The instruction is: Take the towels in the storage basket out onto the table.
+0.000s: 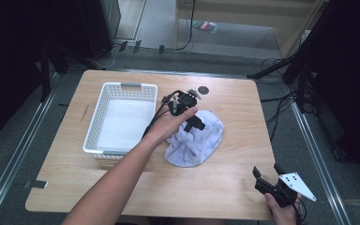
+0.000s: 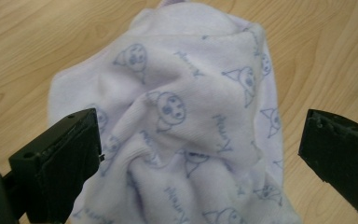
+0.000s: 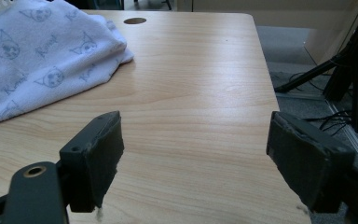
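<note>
At the table's [image 1: 122, 187] centre, the left gripper [image 1: 192, 123] hangs over the crumpled cloth [image 1: 197, 138], jaws spread wide and released, forearm reaching diagonally. At the near right corner, the right gripper [image 1: 268, 174] rests released, empty.

The cloth [image 2: 186, 116] is soft, matt, finely ribbed fabric, pale lilac with printed blue figures. The tabletop [image 3: 200, 93] is smooth light wood grain with a faint sheen. The basket [image 1: 101, 108] is white perforated plastic. Each tool's pads [image 3: 100, 154] look matt, black and rough-edged.
</note>
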`<move>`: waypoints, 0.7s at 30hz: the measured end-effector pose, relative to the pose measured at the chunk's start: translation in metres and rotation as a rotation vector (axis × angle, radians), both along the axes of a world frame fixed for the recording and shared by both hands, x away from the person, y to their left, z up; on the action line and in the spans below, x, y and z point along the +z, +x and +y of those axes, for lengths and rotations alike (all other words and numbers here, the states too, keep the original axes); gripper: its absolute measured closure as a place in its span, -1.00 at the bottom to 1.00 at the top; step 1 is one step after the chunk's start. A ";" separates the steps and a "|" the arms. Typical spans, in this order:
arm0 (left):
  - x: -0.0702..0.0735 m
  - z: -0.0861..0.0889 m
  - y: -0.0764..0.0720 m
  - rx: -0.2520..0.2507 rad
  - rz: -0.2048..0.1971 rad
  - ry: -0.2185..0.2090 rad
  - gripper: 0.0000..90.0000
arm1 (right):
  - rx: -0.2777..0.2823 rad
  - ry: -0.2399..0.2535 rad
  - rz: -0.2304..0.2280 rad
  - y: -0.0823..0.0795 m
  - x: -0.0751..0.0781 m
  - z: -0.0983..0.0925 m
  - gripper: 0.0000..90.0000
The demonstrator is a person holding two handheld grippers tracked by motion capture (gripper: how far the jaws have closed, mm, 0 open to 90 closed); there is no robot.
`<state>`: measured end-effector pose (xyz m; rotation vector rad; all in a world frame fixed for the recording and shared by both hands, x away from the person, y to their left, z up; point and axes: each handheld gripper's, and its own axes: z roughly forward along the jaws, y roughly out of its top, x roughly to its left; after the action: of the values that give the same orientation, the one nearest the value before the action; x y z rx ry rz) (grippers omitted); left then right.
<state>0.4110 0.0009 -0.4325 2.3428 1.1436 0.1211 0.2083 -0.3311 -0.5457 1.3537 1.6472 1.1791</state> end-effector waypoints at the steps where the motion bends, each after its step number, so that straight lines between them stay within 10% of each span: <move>1: 0.001 0.003 0.000 0.006 -0.006 -0.001 -1.00 | 0.000 0.000 0.000 0.000 0.000 0.000 -0.58; 21: 0.016 0.073 -0.013 0.084 -0.058 -0.007 -1.00 | 0.000 -0.002 0.004 0.001 0.000 0.000 -0.57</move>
<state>0.3985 0.0742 -0.4170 2.2703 1.2123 0.2134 0.2089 -0.3306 -0.5458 1.3557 1.6502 1.1753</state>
